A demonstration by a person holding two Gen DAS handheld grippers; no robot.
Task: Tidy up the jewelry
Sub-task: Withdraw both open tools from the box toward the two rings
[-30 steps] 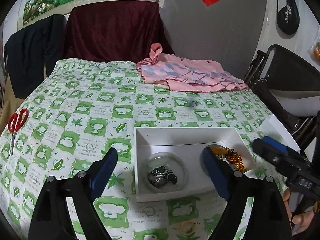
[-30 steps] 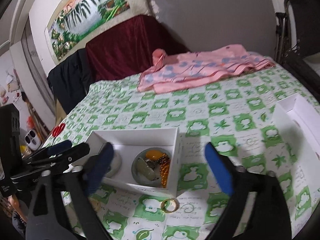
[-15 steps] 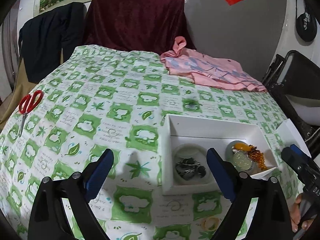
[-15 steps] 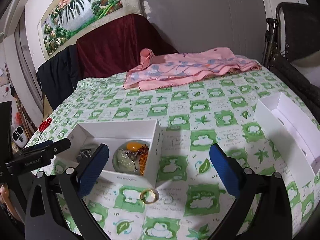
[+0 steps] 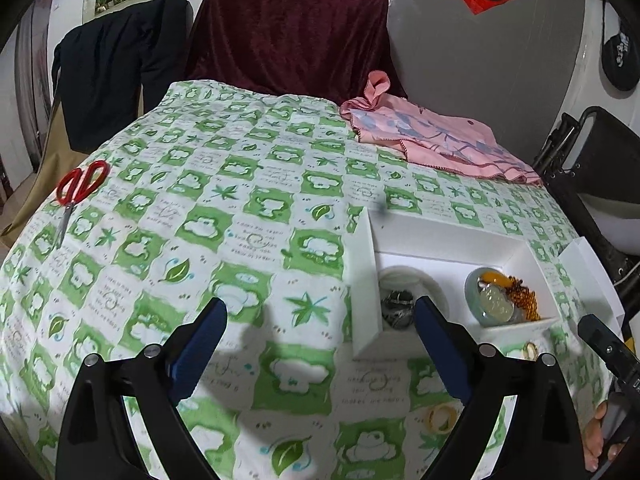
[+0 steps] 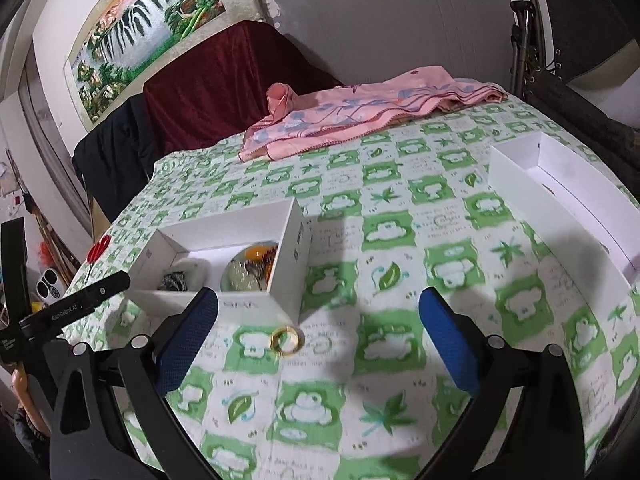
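A white jewelry box (image 5: 448, 236) (image 6: 288, 248) stands on the green-checked cloth. It holds a dark watch on a round pad (image 5: 396, 308) and a dish with a jade pendant and amber beads (image 5: 496, 300). A gold ring (image 6: 285, 341) lies on the cloth just in front of the box; it also shows in the left wrist view (image 5: 530, 350). A yellowish ring (image 5: 440, 419) lies nearer. My left gripper (image 5: 320, 336) is open and empty, left of the box. My right gripper (image 6: 320, 332) is open and empty, with the gold ring between its fingers' line.
The white box lid (image 6: 560, 188) lies open side up at the right. Red scissors (image 5: 76, 192) lie at the left edge. A pink cloth (image 5: 432, 140) lies at the back. A dark red draped chair (image 5: 288, 36) and a black folding chair (image 6: 568, 32) stand beyond.
My left gripper has swung left, so the box has slid toward the right of its view. My right gripper has moved forward and lower toward the gold ring. Both stay open.
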